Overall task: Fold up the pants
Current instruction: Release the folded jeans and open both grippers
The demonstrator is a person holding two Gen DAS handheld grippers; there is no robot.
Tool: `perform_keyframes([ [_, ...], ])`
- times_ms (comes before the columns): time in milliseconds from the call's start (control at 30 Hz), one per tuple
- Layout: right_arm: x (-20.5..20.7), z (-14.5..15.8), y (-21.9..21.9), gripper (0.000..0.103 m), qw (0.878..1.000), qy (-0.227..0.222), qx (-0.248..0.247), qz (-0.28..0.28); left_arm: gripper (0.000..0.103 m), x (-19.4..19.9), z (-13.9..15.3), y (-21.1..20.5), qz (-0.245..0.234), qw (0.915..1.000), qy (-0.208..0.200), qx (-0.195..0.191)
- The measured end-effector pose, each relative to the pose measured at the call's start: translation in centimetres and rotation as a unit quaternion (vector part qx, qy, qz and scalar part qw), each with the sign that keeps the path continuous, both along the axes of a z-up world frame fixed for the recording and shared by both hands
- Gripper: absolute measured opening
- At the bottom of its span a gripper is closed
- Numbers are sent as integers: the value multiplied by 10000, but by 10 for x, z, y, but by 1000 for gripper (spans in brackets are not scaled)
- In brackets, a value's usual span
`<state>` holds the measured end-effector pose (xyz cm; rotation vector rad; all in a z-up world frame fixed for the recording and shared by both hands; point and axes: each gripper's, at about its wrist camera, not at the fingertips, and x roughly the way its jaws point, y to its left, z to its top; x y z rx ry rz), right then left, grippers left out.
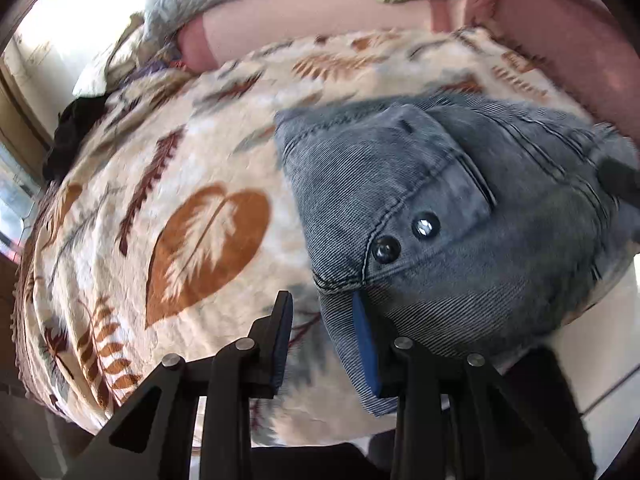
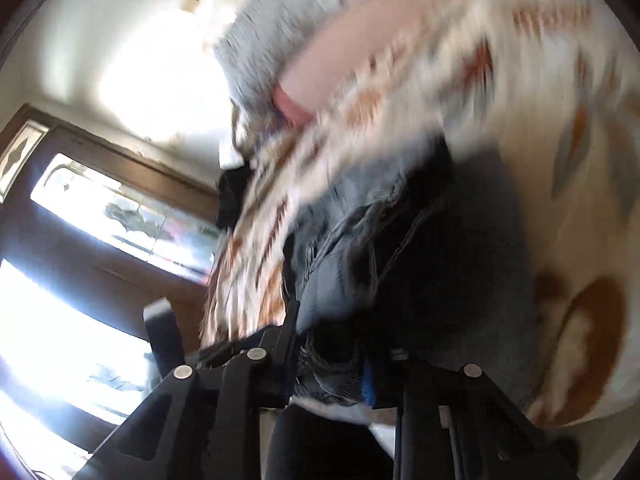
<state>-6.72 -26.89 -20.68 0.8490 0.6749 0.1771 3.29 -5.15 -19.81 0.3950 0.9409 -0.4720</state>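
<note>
The pants lie bunched on the leaf-print blanket, the left hand-held gripper open with only its right pad touching the waistband, the right hand-held gripper closed on denim (blurred), likely to lift and spread them.

The left wrist camera is looking steeply down, close over the jeans at 3 o'clock on the leaf-print blanket. The right wrist camera is tilting shallower, blurred, nearly touching the jeans; both are sharing denim, blanket and grey pillow.
</note>
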Motion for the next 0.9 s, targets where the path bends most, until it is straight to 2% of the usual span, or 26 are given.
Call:
perform_keyframes([
  [100, -21, 31, -10, 26, 9980, -326, -490, -210, 33, -13, 17, -18, -160, 9992, -364, 47],
  [167, -35, 30, -23, 26, 9972, -343, -570, -338, 34, -14, 8, -31, -222, 9983, -431, 321],
  [200, -38, 20, -30, 27, 9980, -232, -438, -384, 34, -12, 0, -36, -241, 9981, -351, 442],
  [267, -46, -15, -46, 44, 9975, 477, -173, -488, 35, -4, -23, -39, -160, 9973, -10, 717],
  [300, -46, -36, -49, 47, 9941, 943, -11, -545, 35, -4, -28, -37, -105, 9976, 44, 677],
  [333, -51, -55, -56, 48, 9911, 1161, 312, -564, 35, -6, -25, -35, -102, 9981, -16, 599],
  [400, -69, -63, -69, 49, 9900, 989, 714, -716, 36, -10, -16, -32, -120, 9981, -112, 590],
  [467, -84, -47, -85, 51, 9900, 821, 388, -1081, 41, -12, -4, -26, -41, 9985, -247, 492],
  [533, -95, -17, -96, 51, 9898, 324, 72, -1385, 50, -15, 11, -22, 59, 9984, -468, 320],
  [600, -95, 12, -93, 51, 9893, -161, -225, -1432, 56, -18, 22, -23, 199, 9974, -666, 209],
  [667, -87, 27, -82, 51, 9889, -268, -557, -1349, 56, -21, 34, -20, 226, 9966, -791, 22],
  [733, -52, 29, -52, 51, 9897, -178, -867, -1122, 56, -25, 42, -18, 225, 9961, -854, -76],
  [833, -28, 6, -23, 51, 9933, 73, -909, -708, 56, -29, 52, -13, 213, 9953, -926, -192],
  [867, -16, -5, -15, 51, 9935, 242, -946, -584, 56, -32, 55, -12, 222, 9952, -927, -236],
  [900, 1, -25, -4, 51, 9902, 700, -1121, -449, 56, -35, 59, -9, 234, 9949, -937, -297],
])
